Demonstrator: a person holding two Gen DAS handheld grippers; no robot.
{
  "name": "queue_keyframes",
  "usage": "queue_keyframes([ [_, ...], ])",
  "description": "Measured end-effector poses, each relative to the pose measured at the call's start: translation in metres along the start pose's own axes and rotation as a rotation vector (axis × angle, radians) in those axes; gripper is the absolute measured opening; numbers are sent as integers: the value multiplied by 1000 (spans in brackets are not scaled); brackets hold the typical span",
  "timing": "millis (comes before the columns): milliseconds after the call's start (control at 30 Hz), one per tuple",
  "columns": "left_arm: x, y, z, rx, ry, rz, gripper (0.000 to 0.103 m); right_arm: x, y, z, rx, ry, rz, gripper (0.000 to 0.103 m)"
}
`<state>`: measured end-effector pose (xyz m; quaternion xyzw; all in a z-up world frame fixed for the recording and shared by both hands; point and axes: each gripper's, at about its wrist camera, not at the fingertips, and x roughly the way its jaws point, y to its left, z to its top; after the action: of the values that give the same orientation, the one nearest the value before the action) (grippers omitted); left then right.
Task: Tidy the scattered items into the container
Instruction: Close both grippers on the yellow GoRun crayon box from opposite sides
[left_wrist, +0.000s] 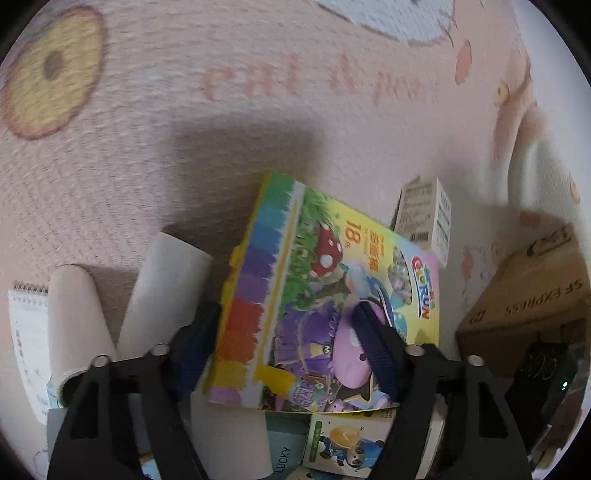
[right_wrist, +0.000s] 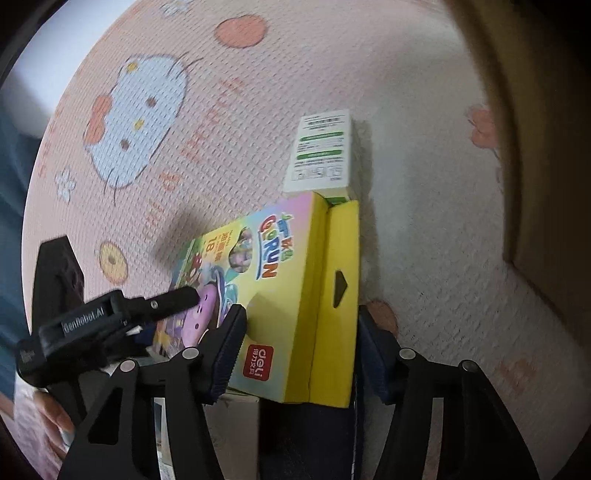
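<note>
A colourful crayon box (left_wrist: 325, 291) is held tilted above the pink play mat. My left gripper (left_wrist: 291, 332) is shut on its one end, with one pad on the picture face. My right gripper (right_wrist: 299, 347) is shut on the other, yellow end of the same crayon box (right_wrist: 295, 295). The left gripper (right_wrist: 173, 299) shows in the right wrist view, clamped on the box. A small white and green carton (left_wrist: 424, 218) lies on the mat just beyond the box; it also shows in the right wrist view (right_wrist: 321, 155). The brown cardboard box (left_wrist: 524, 299) stands at the right.
Two paper rolls (left_wrist: 162, 291) and a spiral notepad (left_wrist: 29, 343) lie at the left. A small cartoon box (left_wrist: 343, 439) and a teal book (left_wrist: 284, 450) lie below the crayon box. A cardboard wall (right_wrist: 535, 147) rises at the right.
</note>
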<state>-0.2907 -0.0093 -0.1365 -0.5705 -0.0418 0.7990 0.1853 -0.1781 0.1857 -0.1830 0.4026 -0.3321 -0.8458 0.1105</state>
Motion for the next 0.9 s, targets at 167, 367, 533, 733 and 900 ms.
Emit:
queue_keyframes([
  [167, -13, -4, -3, -1, -14, -1, 62, 2, 4, 3, -8, 6, 9, 57],
  [367, -45, -19, -12, 88, -70, 53, 55, -5, 3, 2, -22, 9, 71, 57],
  [533, -66, -22, -19, 68, -87, 38, 50, -10, 6, 3, -6, 23, 108, 57],
  [733, -97, -19, -38, 36, -132, -19, 48, -23, 10, 3, 36, 57, 159, 57],
  [900, -114, -11, -67, 0, -143, -57, 48, -42, 8, -15, 57, 101, 193, 56],
])
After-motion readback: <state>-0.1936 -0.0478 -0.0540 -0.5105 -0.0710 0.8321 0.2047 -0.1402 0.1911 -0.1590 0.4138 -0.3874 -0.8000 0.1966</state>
